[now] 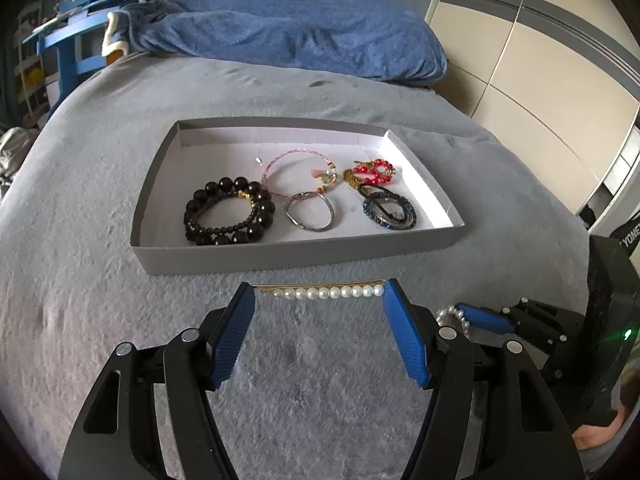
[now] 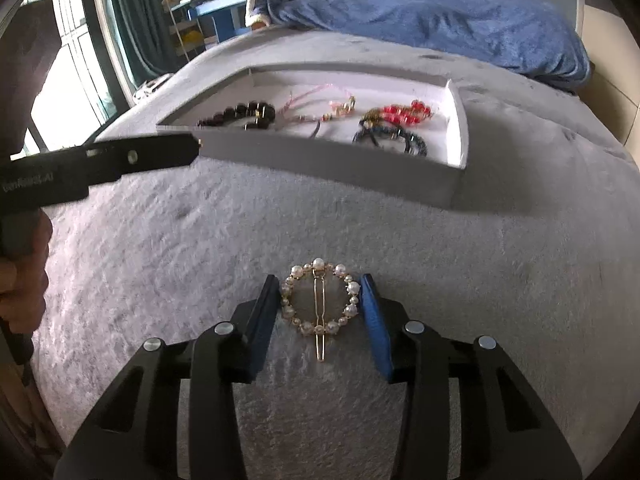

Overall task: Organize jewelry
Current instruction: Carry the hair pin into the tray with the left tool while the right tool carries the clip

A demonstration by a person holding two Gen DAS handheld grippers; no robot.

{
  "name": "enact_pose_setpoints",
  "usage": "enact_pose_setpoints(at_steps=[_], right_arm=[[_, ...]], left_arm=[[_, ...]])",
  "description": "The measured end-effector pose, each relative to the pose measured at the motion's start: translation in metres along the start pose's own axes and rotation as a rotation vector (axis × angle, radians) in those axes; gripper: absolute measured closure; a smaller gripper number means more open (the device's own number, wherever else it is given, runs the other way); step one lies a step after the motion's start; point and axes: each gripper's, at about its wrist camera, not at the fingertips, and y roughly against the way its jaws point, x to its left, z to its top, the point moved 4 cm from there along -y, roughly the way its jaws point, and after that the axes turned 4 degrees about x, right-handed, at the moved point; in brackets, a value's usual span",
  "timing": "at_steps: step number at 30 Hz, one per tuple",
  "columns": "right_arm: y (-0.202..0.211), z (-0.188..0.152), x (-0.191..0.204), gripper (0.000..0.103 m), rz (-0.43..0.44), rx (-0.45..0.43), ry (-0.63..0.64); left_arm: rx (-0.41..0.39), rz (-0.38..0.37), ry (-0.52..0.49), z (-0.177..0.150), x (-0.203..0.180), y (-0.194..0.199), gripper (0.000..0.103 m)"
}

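From my left camera, the left gripper [image 1: 319, 294] has its blue fingers [image 1: 234, 336] clamped end to end on a straight pearl hair pin [image 1: 326, 292]: a row of white pearls on a thin gold bar, held across the gap just above the grey bedspread [image 1: 80, 200]. Off to its right, the right gripper shows only in part; its housing is cut by the edge of the view, and white lettering there reads "YONE" before it is cut off.

From my right camera, the right gripper [image 2: 320, 300] has its fingers [image 2: 262, 320] closed against the two sides of a round pearl hair clip [image 2: 320, 300], a ring of pearls in mixed sizes with a gold clasp down its middle. The clip lies flat on the bedspread, and I think the pads press on it, though the left contact is shadowed. The left gripper enters at the left edge with a hand [image 2: 20, 280] half out of view; the lettering on its black body is too blurred to read.

Beyond both sits a shallow grey box [image 1: 280, 256] with a white inside. In it lie a black bead bracelet [image 1: 230, 212], a pink cord bracelet [image 1: 296, 172], a silver bangle [image 1: 310, 212], a red bead piece [image 1: 372, 170] and a dark blue oval piece [image 1: 390, 210]. In the right view these are blurred.

Farthest, a blue blanket [image 1: 304, 36] is bunched at the head of the bed.
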Motion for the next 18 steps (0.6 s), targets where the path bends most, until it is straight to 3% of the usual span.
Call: enact_pose_setpoints(at_steps=[6, 18], right_arm=[[0.024, 0.025, -0.001, 0.062, 0.010, -0.105, -0.019], [0.039, 0.063, -0.011, 0.062, -0.002, -0.167, -0.026]], left_arm=[[-0.020, -0.013, 0.006, 0.005, 0.000, 0.005, 0.036], [-0.068, 0.017, -0.025, 0.026, 0.004, 0.009, 0.036]])
